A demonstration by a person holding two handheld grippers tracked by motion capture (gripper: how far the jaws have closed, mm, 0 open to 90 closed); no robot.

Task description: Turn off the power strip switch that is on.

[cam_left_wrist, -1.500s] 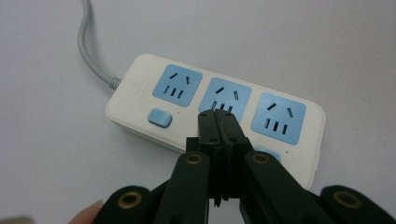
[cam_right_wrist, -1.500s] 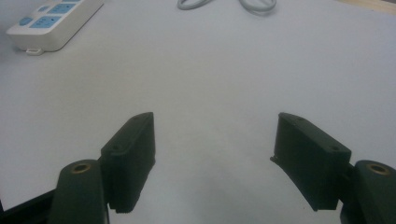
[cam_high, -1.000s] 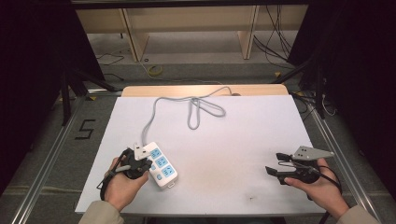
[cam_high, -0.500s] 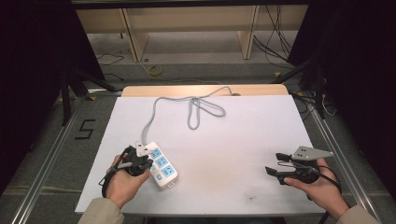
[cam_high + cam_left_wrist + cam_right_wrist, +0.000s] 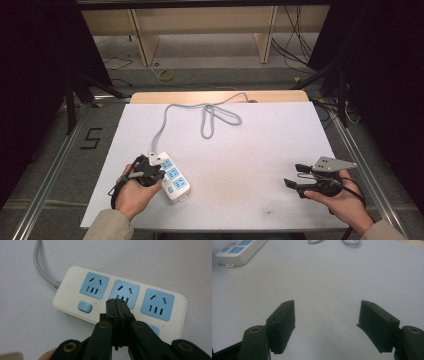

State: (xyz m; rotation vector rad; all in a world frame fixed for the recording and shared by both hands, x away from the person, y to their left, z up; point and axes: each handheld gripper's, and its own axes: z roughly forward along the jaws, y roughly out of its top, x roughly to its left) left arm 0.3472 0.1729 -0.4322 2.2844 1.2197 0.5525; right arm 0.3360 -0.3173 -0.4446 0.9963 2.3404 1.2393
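Observation:
A white power strip [image 5: 173,179] with three blue sockets lies at the table's front left; in the left gripper view the power strip [image 5: 72,290] shows two blue switches below the sockets. My left gripper [image 5: 158,171] is shut with nothing between its pads. Seen from its own camera, the left gripper [image 5: 117,303] has its tips over the strip's near edge under the middle socket, hiding that spot; touch cannot be told. Its grey cable [image 5: 210,117] loops toward the table's back. My right gripper [image 5: 295,175] stands open at the front right, and the right gripper [image 5: 327,305] has only bare table between its jaws.
A white sheet [image 5: 260,150] covers the table, with a wooden edge [image 5: 220,96] at the back. Beyond it stand wooden shelf legs [image 5: 265,35] and floor cables. A "5" mark [image 5: 91,138] is on the floor to the left. Metal rails run along both table sides.

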